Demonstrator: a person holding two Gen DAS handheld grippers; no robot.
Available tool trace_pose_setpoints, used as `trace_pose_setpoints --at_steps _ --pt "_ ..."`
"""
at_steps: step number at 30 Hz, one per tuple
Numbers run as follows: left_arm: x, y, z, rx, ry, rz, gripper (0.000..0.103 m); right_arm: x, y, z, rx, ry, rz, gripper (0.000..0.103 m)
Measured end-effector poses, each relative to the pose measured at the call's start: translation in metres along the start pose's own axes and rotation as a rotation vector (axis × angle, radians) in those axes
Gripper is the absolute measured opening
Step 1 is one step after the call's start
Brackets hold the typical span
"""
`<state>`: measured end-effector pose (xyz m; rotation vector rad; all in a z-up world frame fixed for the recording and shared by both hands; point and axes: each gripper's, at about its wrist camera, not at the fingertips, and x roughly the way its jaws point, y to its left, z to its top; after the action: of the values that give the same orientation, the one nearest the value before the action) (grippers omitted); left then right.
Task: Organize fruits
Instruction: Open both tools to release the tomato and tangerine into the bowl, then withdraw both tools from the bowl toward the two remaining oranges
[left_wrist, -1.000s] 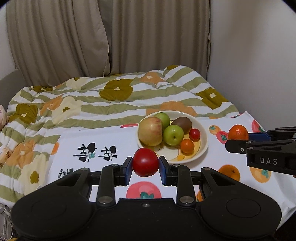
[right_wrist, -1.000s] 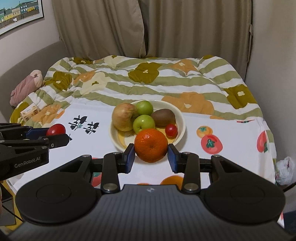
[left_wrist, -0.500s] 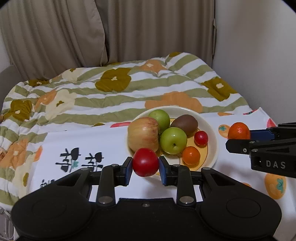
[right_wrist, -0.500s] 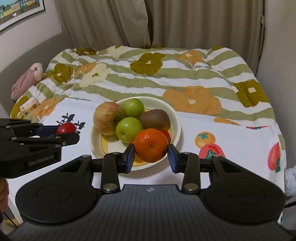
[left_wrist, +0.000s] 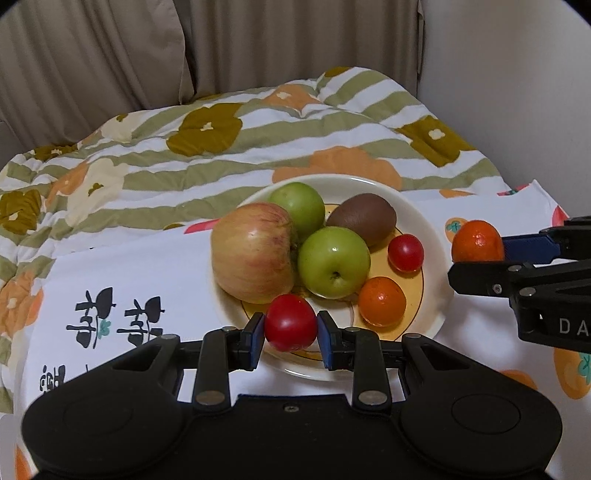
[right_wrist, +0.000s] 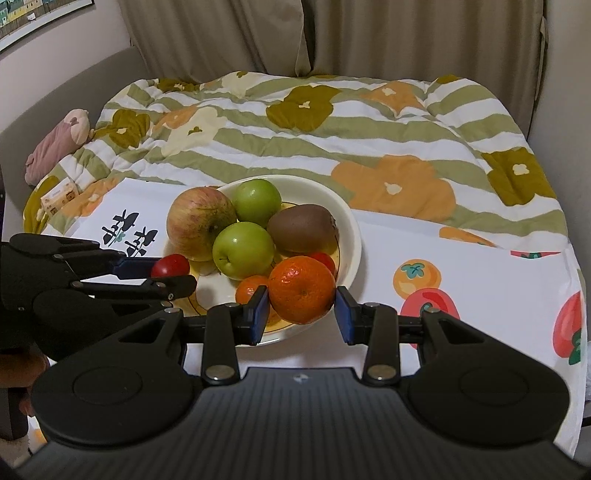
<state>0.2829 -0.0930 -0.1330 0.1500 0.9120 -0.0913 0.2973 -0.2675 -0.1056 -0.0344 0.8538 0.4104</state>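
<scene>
**Both grippers loaded above a crowded bowl**

The left gripper has its jaws clenched on a small red tomato, which hangs over the near rim of the cream bowl. The right gripper grasps a mandarin between its blue pads, above the bowl's near right side.

The bowl sits on a white cloth printed with fruit (whether a counter lies beneath cannot be told), and it is already well filled: a large red-yellow apple at the left touches two green apples, one behind the other. A kiwi lies at the back right, with a second small tomato and a small orange fruit in front of it. Only a narrow patch of the bowl's floor shows near the front, directly under the held tomato.

Behind the cloth spreads a striped, flowered quilt, with a pink soft toy at its left edge and beige curtains beyond
</scene>
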Motion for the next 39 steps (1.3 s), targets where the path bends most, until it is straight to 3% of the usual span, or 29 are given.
trace_pose_setpoints --at_steps 2,4,6,7,29,30,34,39 --pt "0.000 0.000 0.000 -0.005 -0.002 0.002 0.038 0.002 -0.001 0.001 -0.002 0.002 0.001 0.053" --pt "-0.003 0.001 0.001 -0.011 -0.010 0.002 0.058 0.003 -0.001 0.002 -0.004 0.003 0.001 0.053" --pt "-0.010 0.004 0.001 -0.018 -0.034 0.010 0.090 0.003 0.000 0.002 -0.004 0.003 0.001 0.053" --pt "-0.015 0.006 0.000 -0.021 -0.053 0.014 0.093 0.003 0.000 0.002 -0.005 0.002 0.000 0.053" --pt "-0.053 0.042 -0.027 -0.096 -0.077 0.047 0.093 0.024 0.045 0.011 -0.070 0.023 0.062 0.054" --pt "-0.053 0.043 -0.028 -0.100 -0.076 0.047 0.093 0.025 0.047 0.010 -0.070 0.021 0.056 0.057" --pt "-0.053 0.046 -0.031 -0.106 -0.072 0.047 0.093 0.022 0.048 0.007 -0.064 -0.008 0.032 0.094" --pt "-0.055 0.047 -0.034 -0.105 -0.072 0.045 0.093 0.020 0.042 0.004 -0.039 0.003 0.015 0.094"
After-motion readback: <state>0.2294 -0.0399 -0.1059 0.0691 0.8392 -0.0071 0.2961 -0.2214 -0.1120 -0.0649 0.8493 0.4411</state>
